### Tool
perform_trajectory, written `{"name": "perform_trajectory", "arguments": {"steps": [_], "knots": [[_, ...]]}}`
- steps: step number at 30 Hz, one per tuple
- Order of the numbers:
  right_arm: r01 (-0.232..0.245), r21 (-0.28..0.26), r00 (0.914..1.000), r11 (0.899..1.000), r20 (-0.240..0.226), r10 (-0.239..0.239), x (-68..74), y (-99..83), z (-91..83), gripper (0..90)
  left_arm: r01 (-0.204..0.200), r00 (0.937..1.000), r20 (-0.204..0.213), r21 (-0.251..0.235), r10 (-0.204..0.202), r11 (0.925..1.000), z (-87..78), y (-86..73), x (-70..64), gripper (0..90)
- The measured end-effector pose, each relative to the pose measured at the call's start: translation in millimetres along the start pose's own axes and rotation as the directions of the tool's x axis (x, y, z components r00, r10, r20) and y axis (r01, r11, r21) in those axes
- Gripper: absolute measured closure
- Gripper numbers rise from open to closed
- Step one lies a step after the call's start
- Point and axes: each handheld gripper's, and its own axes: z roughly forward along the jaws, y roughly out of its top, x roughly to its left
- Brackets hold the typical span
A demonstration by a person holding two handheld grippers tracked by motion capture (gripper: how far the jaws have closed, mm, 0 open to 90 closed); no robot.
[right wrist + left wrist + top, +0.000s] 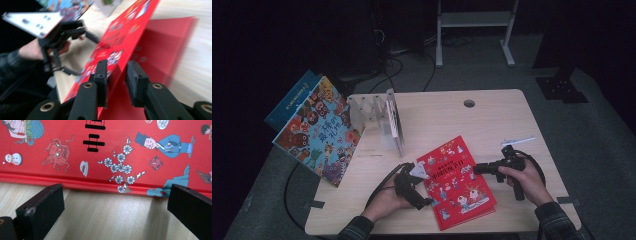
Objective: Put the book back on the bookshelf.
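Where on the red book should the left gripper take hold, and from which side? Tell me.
Grip the red book by its long spine-side edge, coming in low across the table from the book's left. The left gripper already faces that edge with its jaws open. The book lies flat there, so one jaw probably has to slide under it. The right gripper has the cover's opposite edge between its jaws.
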Motion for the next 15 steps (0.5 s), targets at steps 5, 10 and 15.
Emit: {"name": "perform_trajectory", "arguments": {"steps": [5, 10, 15], "knots": [[0.075, 0.044, 0.9969, 0.996, 0.019, -0.076, 15.4, 9.3, 11.4, 67.6, 0.0, 1.0, -0.001, -0.001, 0.0, 1.0, 0.0, -0.3, -0.4, 0.1], [0.127, 0.08, 0.9907, 0.989, 0.039, -0.13, 19.4, 20.8, 18.8, 65.2, -0.001, 1.0, -0.002, -0.001, 0.001, 1.0, -0.1, -0.5, -0.5, 0.1], [0.147, 0.103, 0.9879, 0.984, 0.035, -0.151, 18.9, 31.2, 25.5, 64.5, -0.003, 1.0, -0.003, -0.003, 0.003, 1.0, 0.0, -0.5, -0.3, 0.1]]}}
